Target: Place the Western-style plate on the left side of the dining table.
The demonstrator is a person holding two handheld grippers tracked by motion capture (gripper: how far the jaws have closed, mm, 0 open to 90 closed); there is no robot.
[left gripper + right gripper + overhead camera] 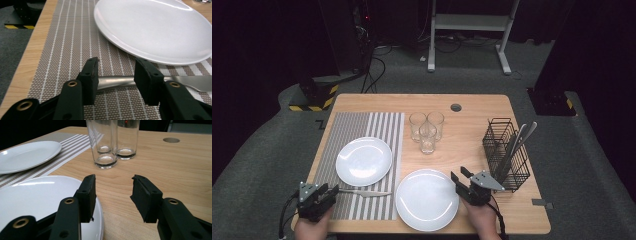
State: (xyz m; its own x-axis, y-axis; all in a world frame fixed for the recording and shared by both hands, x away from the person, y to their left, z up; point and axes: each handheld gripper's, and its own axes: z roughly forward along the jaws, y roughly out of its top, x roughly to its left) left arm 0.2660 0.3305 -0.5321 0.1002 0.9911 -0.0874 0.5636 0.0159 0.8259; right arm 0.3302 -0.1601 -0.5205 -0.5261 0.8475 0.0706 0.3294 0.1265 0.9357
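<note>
A silver knife (364, 192) lies across the near end of the striped placemat (362, 125), its handle (117, 81) pointing left. My left gripper (332, 191) is low at that handle end. In the left gripper view it (116, 72) stands open, one jaw on each side of the handle, not closed on it. A white plate (363, 161) sits on the placemat just beyond the knife. A second white plate (427, 199) rests on bare wood. My right gripper (459, 175) hovers open and holds nothing (113, 192) over that plate's right rim (98, 220).
Three clear glasses (427, 129) stand clustered mid-table, straight ahead of the right gripper (105, 145). A black wire basket (506, 155) with several utensils stands at the right edge. A round cable hole (456, 107) is at the back. Bare wood lies between the glasses and the basket.
</note>
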